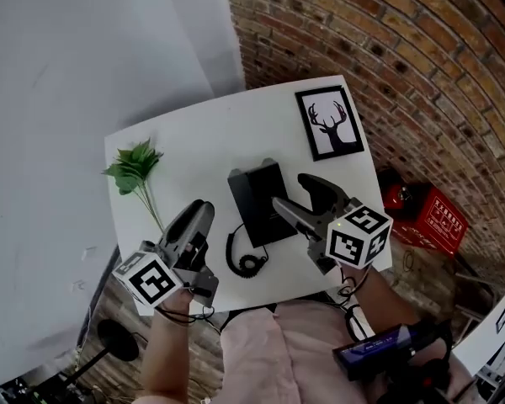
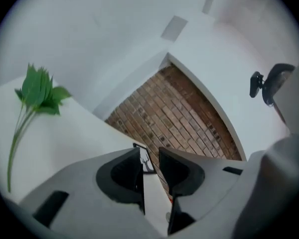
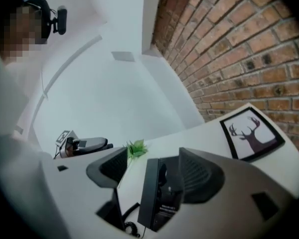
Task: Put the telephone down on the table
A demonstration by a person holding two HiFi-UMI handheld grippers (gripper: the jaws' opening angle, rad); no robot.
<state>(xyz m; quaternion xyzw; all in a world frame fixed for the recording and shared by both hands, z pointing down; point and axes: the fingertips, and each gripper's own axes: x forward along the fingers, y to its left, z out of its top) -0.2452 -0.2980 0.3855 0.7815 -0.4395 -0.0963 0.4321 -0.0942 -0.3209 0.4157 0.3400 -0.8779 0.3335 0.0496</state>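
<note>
The black telephone (image 1: pixel 259 202) lies flat on the white table (image 1: pixel 202 133), its coiled cord (image 1: pixel 246 259) curled at the near edge. My right gripper (image 1: pixel 290 194) hovers over the phone's right side, jaws wide open and clear of it. In the right gripper view the telephone (image 3: pixel 157 198) shows between and below the open jaws of my right gripper (image 3: pixel 153 158), untouched by the pads. My left gripper (image 1: pixel 200 211) hangs to the left of the phone, off the table. Only a narrow gap separates the jaws of my left gripper (image 2: pixel 150 158), and nothing is between them.
A green plant sprig (image 1: pixel 135 168) lies at the table's left side. A framed deer picture (image 1: pixel 330 123) lies at the far right corner. A brick wall runs along the right, with a red crate (image 1: pixel 425 217) on the floor below it.
</note>
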